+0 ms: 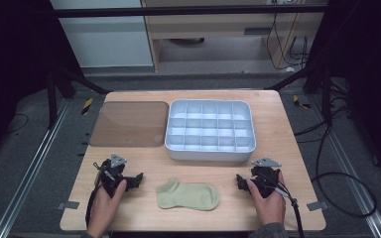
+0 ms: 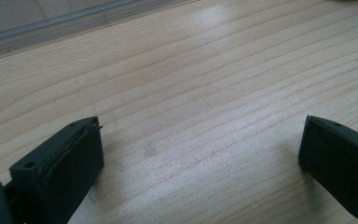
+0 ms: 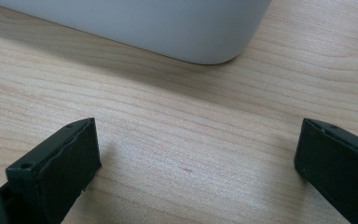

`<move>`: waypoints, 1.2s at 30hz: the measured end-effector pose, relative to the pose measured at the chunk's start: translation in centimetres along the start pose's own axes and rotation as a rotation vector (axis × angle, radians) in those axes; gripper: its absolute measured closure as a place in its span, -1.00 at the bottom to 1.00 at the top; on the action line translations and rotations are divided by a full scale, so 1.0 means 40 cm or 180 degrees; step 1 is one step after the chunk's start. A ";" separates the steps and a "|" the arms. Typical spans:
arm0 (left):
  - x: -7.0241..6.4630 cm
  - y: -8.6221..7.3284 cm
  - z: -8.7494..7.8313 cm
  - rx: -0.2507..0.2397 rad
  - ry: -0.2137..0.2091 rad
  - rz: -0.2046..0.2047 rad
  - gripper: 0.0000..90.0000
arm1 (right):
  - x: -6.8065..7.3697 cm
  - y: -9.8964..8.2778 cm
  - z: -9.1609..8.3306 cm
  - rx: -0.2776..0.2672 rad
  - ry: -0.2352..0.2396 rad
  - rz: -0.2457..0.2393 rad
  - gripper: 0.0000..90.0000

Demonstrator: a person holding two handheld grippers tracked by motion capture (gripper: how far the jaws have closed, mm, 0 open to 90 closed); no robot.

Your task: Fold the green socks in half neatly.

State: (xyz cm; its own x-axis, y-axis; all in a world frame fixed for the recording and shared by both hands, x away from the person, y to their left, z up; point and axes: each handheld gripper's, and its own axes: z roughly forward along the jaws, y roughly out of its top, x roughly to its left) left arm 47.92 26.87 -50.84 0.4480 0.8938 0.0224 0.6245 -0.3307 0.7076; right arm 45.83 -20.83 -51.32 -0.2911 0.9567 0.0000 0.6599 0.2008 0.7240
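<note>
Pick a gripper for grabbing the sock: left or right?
Near toss-up; slight lean left. The sock lies between both hands, its cuff end toward the left gripper, which looks a little nearer than the right gripper. Both jaws stand wide open, with bare table between.

On the light wooden table [image 1: 278, 129], your pale green ankle sock [image 1: 188, 195] lies at the near edge between your 2 grippers. Behind it sits the white compartmented plastic tray [image 1: 210, 154], the flat brown translucent lid [image 1: 129, 124] to its left.
</note>
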 end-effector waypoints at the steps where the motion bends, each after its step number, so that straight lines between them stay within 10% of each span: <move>1: 0.000 0.000 0.000 -0.0001 -0.0004 -0.0002 -1.00 | 0.001 0.000 0.000 0.0000 -0.0012 -0.0001 -0.99; 18: -0.022 0.004 -0.075 -0.0136 -0.0410 0.0089 -0.89 | 0.023 0.010 -0.042 -0.0124 -0.0024 0.0036 -0.79; 26: -0.080 0.047 -0.127 -0.0092 -0.0627 0.0265 -0.84 | 0.074 0.065 -0.152 -0.0052 0.0336 -0.0265 -0.30; 30: -0.117 0.080 -0.144 0.0041 -0.0762 0.0393 -0.73 | 0.114 0.074 -0.191 0.0101 0.0783 -0.0321 0.11; 36: -0.149 0.089 -0.136 0.0174 -0.0838 0.0495 -0.52 | 0.192 0.061 -0.177 0.0217 0.1080 -0.0396 0.46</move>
State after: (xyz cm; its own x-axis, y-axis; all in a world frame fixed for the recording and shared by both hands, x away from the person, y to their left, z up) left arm 44.00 22.00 -44.63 0.6867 0.7243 -0.0613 0.5658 -0.4796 0.6707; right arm 40.33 -14.49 -44.66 -0.5777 0.8020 0.1519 0.6463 0.3358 0.6852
